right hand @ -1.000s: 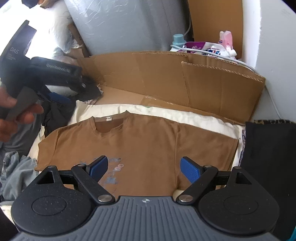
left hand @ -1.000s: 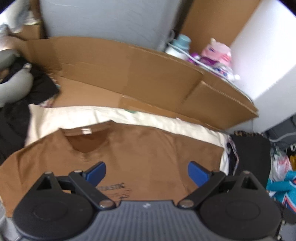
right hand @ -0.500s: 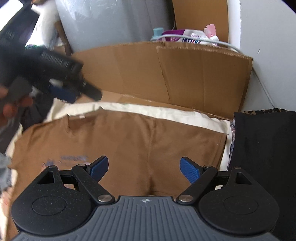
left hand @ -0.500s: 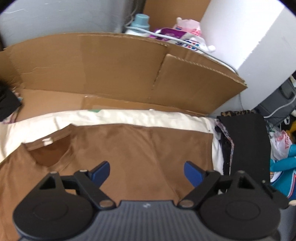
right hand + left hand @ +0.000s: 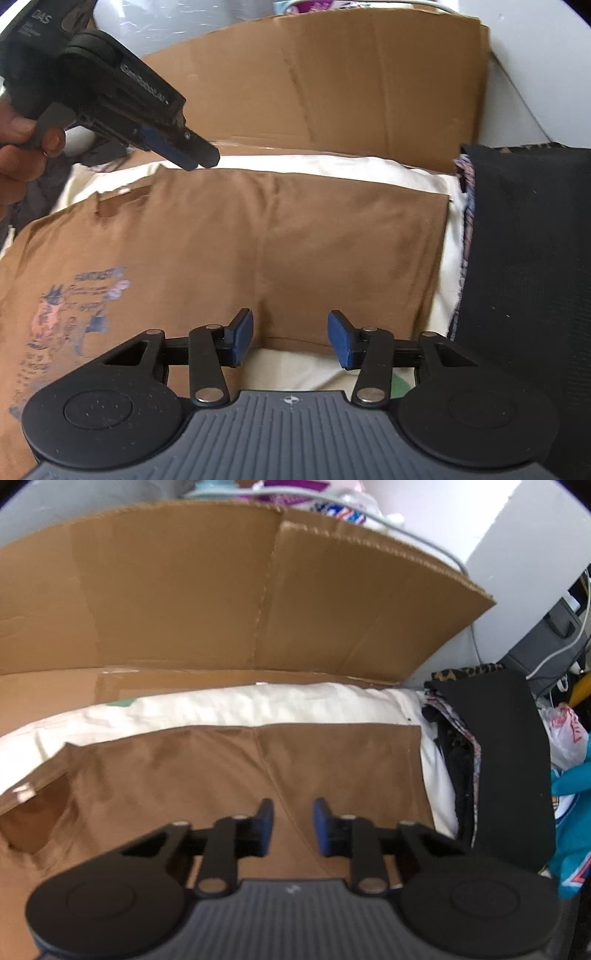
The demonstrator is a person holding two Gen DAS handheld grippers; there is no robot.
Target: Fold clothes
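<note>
Brown T-shirt [image 5: 229, 236] lies flat and unfolded on the cream sheet [image 5: 258, 705]; left gripper [image 5: 291, 821] and right gripper [image 5: 290, 334], jaws just closing but pinching nothing, hover over its sleeve.

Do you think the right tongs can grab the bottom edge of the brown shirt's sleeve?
Probably yes. The right tongs sit just over the brown shirt sleeve's near edge, jaws apart and just closing in, nothing between them and the cloth.
</note>
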